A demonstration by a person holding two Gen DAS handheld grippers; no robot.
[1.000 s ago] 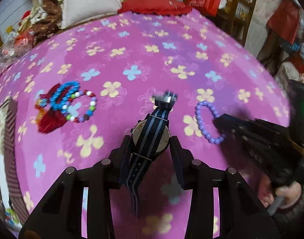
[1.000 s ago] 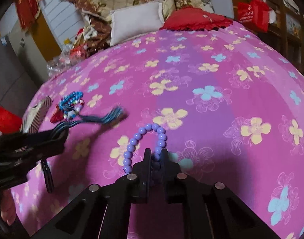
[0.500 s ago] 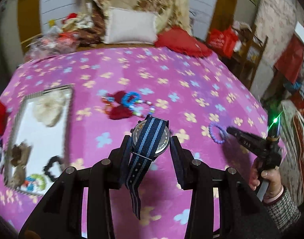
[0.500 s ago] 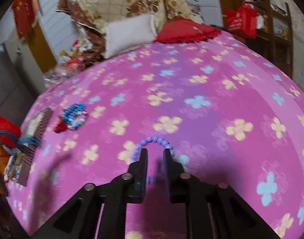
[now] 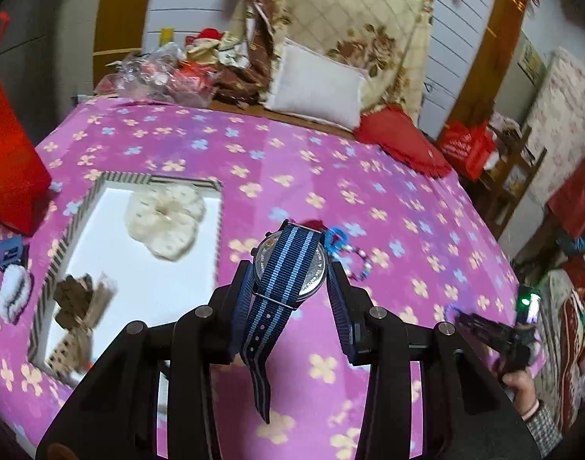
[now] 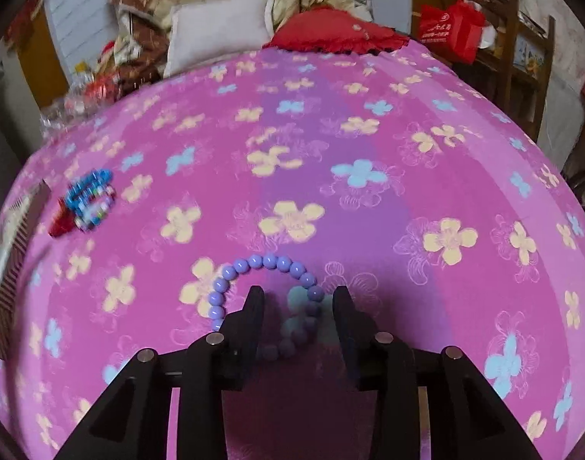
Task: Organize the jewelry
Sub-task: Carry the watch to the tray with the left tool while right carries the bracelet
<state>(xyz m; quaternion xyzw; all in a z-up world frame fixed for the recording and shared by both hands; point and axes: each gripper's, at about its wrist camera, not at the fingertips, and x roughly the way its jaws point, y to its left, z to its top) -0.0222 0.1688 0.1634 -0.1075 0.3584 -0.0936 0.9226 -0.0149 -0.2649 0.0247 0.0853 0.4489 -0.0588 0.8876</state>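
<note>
**Watch carried toward the tray; purple bracelet let go**

Swung across the bed (image 5: pixel 330 176) from the bare floral cover to a spot just beside the white tray (image 5: pixel 146 287), with the left gripper (image 5: pixel 290 280) clamped on the watch (image 5: pixel 290 264). Held by the case, face away from the camera, striped strap hanging down and toward the camera between the fingers. Tray lying ahead and to the left of the watch, long axis running away from the camera, already holding a cream flower piece (image 5: pixel 164 226) and a brown bow (image 5: pixel 81 303). Probably a short leftward carry left, then a release over bare tray floor.

Right gripper (image 6: pixel 297 295) opening, the purple bead bracelet (image 6: pixel 254 264) lying flat on the cover, its near arc between the fingers, no pad pressing it. Blue and multicoloured bracelets (image 6: pixel 89 201) well off to the left, nearer the tray.
</note>
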